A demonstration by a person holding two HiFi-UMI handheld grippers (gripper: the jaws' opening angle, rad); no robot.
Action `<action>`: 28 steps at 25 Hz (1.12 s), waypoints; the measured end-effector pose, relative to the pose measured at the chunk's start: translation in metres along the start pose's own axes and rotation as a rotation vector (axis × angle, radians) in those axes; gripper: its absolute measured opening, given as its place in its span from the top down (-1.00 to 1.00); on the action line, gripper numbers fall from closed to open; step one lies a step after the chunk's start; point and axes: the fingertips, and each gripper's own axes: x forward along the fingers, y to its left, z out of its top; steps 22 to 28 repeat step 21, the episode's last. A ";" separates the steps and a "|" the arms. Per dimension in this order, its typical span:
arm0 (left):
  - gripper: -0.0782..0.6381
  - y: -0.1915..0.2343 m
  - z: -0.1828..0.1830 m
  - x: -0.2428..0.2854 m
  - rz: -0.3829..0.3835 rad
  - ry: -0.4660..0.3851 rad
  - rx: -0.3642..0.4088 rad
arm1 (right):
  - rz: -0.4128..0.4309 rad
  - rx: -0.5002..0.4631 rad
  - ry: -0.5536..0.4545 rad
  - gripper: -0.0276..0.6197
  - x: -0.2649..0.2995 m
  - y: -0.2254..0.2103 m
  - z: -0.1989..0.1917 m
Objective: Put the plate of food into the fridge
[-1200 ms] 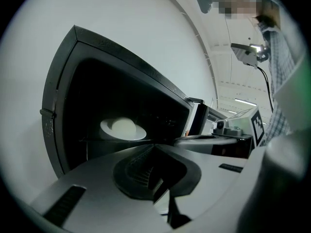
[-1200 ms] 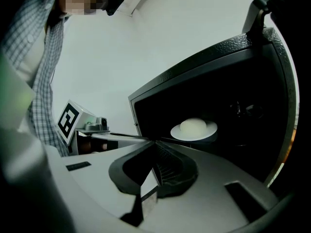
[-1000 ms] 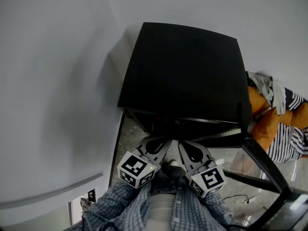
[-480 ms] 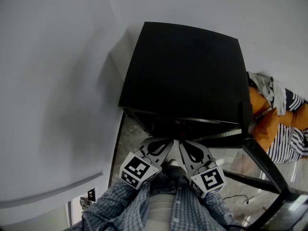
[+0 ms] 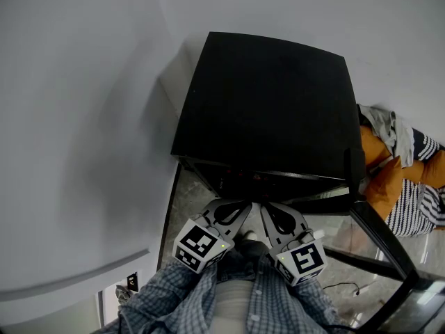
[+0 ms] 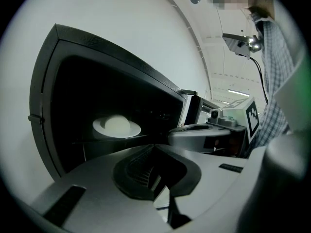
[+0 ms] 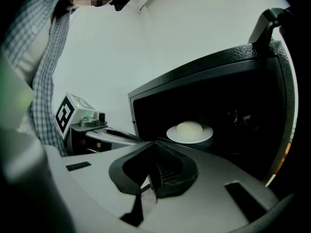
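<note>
- Holding both grippers low in front of the small black box-shaped fridge (image 5: 264,110), you have them side by side, close to your checked shirt (image 5: 236,298).
- Left gripper (image 6: 156,176): fingers pressed together, nothing between them.
- Right gripper (image 7: 150,176): fingers closed tight too, empty.
- White round plate (image 7: 206,134) sits on a shelf inside the dark fridge compartment, with a pale rounded mound of food (image 7: 189,127) on its middle.
- Neither gripper touches the plate; both are outside the fridge opening, pointing into it.
- Fridge door (image 5: 386,245) stands open on your right.
- Orange and striped cloth (image 5: 407,179) lies past the fridge's right side, near the white wall (image 5: 83,117).
</note>
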 end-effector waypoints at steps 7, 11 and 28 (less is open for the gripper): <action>0.76 0.001 0.003 -0.003 -0.008 -0.006 -0.002 | -0.001 -0.006 0.004 0.90 0.004 0.003 -0.001; 0.76 0.002 0.002 -0.004 -0.009 -0.011 -0.011 | -0.006 -0.009 0.013 0.90 0.005 0.004 -0.002; 0.76 -0.003 0.012 0.010 -0.016 -0.005 -0.005 | -0.005 -0.018 0.011 0.90 0.001 -0.010 0.003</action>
